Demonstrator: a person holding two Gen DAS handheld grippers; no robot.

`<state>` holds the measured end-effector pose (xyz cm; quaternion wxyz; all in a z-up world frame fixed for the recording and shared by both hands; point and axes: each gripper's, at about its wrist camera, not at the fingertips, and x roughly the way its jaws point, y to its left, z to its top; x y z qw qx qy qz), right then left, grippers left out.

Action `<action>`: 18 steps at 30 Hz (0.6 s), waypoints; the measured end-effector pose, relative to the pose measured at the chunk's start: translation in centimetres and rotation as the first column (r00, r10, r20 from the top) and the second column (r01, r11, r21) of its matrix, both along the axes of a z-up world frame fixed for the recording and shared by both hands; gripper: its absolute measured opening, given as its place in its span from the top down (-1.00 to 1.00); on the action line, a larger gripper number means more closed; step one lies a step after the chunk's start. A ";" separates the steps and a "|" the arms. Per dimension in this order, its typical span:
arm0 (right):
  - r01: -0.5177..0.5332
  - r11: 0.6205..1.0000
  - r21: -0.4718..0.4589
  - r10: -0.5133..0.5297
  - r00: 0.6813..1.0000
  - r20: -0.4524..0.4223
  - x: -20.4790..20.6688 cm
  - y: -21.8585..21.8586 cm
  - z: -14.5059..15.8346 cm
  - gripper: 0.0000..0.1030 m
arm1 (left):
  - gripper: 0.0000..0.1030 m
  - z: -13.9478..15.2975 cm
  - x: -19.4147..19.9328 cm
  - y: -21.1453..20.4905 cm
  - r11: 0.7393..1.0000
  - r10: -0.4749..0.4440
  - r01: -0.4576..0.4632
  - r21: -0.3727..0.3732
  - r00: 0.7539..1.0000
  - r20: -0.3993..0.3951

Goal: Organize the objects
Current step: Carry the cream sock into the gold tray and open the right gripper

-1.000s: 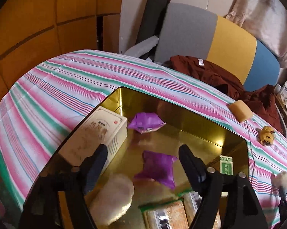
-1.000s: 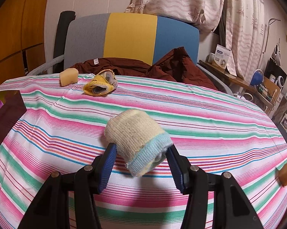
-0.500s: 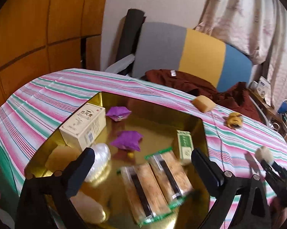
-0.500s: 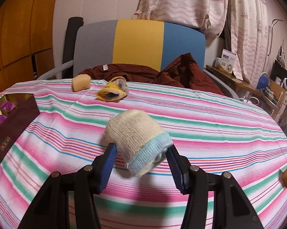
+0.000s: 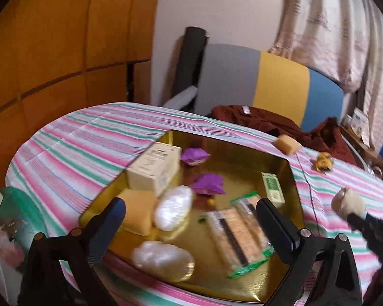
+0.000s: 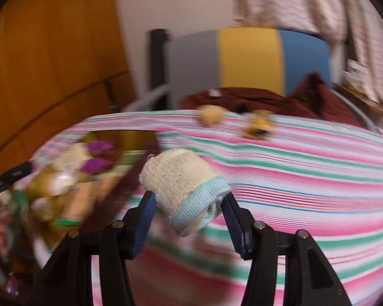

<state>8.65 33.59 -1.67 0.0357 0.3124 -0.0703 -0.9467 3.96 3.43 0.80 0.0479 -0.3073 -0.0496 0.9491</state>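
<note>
Your right gripper [image 6: 188,210] clamps rolled knit sock [image 6: 182,191]: cream body, pale blue cuff, raised above striped tablecloth [image 6: 306,168] beside gold tray [image 5: 288,178]; your left gripper [image 5: 191,219] wide apart, just opened, empty, above tray.

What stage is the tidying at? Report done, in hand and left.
Done: the gold tray already holds a cream box, two purple packets, wrapped snack bars and other small items. In hand: the right gripper is clamped on a rolled sock; the left gripper is open and empty over the tray. Left: a tan sponge and a yellow item lie on the striped cloth.
</note>
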 end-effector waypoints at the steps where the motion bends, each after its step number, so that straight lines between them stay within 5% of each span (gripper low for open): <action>1: -0.039 0.999 0.000 0.039 0.999 -0.001 -0.1 -1.3 0.2 -0.05 | -1.00 0.0 -0.1 -0.6 1.000 0.016 -0.016 0.006 1.000 0.001; 10: -0.291 0.957 -0.012 0.291 0.954 0.069 -1.6 -12.2 1.4 -0.06 | -1.00 1.1 -0.3 -4.8 0.987 0.152 -0.152 0.056 0.988 -0.007; 18: -0.354 0.935 0.032 0.342 0.920 0.190 -4.6 -17.9 -0.4 -0.06 | -0.99 2.1 0.1 -6.7 0.969 0.222 -0.220 0.112 0.975 -0.009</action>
